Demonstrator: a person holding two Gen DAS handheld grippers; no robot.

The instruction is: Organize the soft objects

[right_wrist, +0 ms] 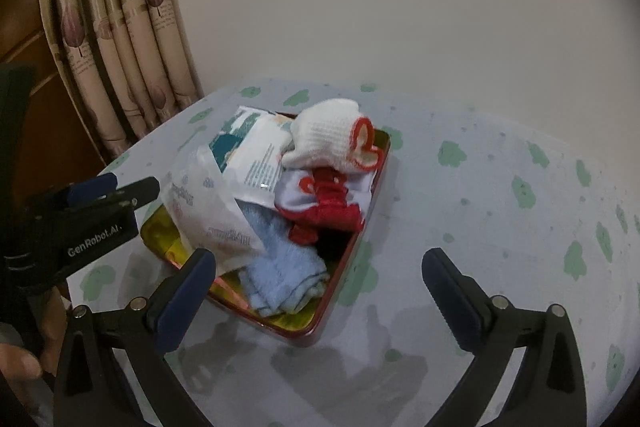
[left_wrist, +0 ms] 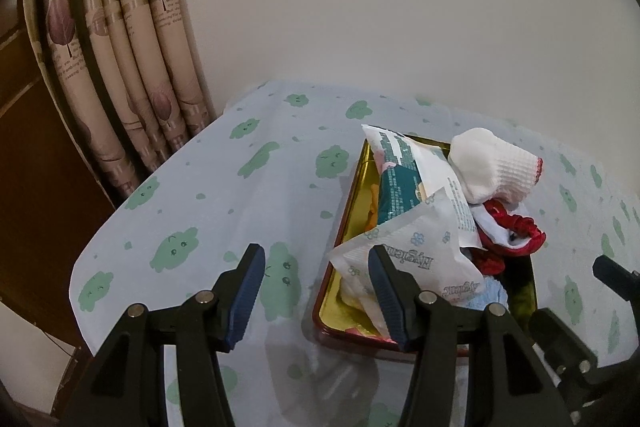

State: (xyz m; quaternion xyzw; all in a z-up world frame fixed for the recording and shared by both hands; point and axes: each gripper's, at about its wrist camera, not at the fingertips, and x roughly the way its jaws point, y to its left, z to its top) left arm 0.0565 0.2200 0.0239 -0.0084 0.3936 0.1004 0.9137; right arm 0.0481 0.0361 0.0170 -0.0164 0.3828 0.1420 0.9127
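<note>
Gold-lined tin tray [right_wrist: 340,311] of soft things sits on your cloud-print table [right_wrist: 500,227].
Your left claw [left_wrist: 316,291] and right claw [right_wrist: 320,291] both gape empty, near the tray's near edge; white glove [right_wrist: 328,139] tops the pile.

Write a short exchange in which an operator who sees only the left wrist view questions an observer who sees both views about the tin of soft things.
Operator: The white packet blocks my view of the near end of the tin. What lies behind it?
Observer: A folded light blue towel, lying against the tin's near rim.
Operator: I see only an edge of the right gripper. Is it holding anything?
Observer: No. Its jaws stand wide apart and grip nothing.
</note>
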